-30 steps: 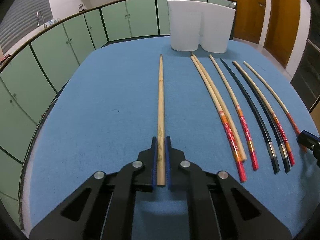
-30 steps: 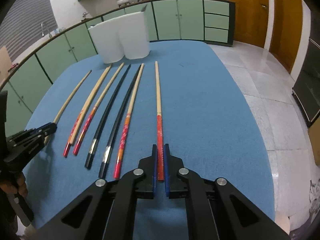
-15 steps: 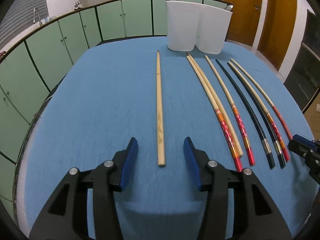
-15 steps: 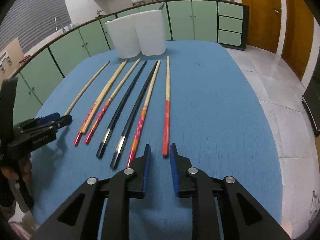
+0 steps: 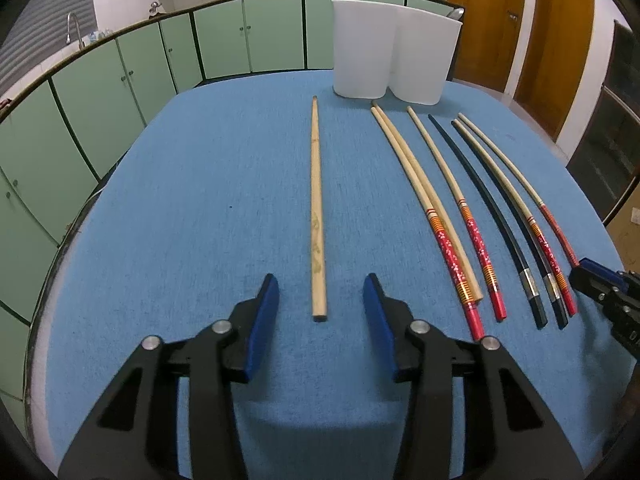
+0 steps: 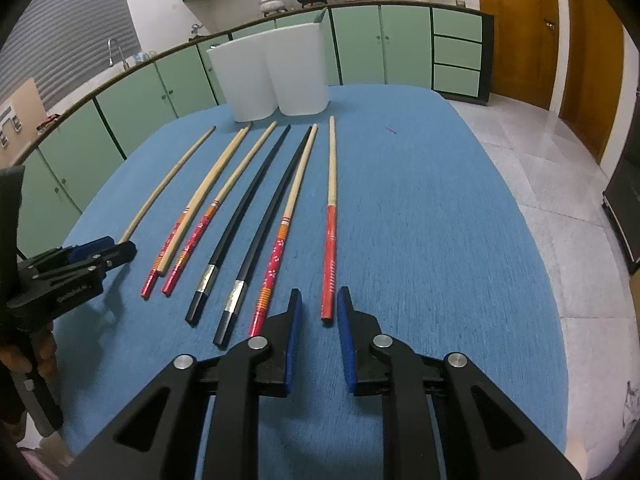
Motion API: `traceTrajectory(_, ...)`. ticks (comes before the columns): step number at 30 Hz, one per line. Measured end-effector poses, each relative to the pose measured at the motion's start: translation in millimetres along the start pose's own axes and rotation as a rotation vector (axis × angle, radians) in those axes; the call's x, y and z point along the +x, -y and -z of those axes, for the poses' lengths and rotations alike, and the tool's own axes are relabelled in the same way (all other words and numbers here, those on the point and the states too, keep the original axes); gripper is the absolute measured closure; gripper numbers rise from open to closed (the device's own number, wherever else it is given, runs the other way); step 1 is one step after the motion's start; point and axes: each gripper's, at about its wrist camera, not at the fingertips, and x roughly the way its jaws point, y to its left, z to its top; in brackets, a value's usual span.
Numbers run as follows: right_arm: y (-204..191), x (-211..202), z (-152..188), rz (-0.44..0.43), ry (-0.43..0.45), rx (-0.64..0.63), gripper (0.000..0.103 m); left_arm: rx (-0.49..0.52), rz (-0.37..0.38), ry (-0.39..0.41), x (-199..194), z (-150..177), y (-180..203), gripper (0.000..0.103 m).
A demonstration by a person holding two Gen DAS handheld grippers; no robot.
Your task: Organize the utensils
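Blue worktop [image 5: 168, 200] now carries both chopsticks released: left tongs [image 5: 320, 300] stand wide open around the plain chopstick [image 5: 316, 216], right tongs [image 6: 317, 312] slightly open beside the red-handled chopstick [image 6: 329, 256]; placing seems finished.

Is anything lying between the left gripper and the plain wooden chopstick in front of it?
Nothing visible. The left gripper has its jaws open, and the plain wooden chopstick lies alone on bare blue tablecloth, its near end just ahead of the jaws.

Left tool [image 5: 320, 294]: jaws spread wide, empty, low over counter [image 5: 200, 200]. Right tool [image 6: 318, 306]: jaws parted narrowly, empty, low over counter.
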Motion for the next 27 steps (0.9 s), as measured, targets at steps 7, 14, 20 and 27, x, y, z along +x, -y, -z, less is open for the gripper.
traceTrajectory(7,-0.5,-1.4,2.4,0.034,0.011,0.005,0.097,0.009,0.007,0.005,-1.1,0.7,11.8,0.094)
traceTrajectory(14,5.4,-16.4,-6.6,0.018,0.027,0.018,0.097,0.007,0.004,0.016,-13.4,-3.9,8.3,0.097)
traceTrajectory(20,11.0,-53.5,-35.5,0.021,0.11,0.004,0.097,0.034,-0.023,0.11,-49.2,-27.4,5.3,0.097)
traceTrajectory(27,15.9,-98.9,-75.9,0.008,0.241,-0.023,0.097,0.04,-0.012,0.248,-96.7,-61.3,0.9,0.097)
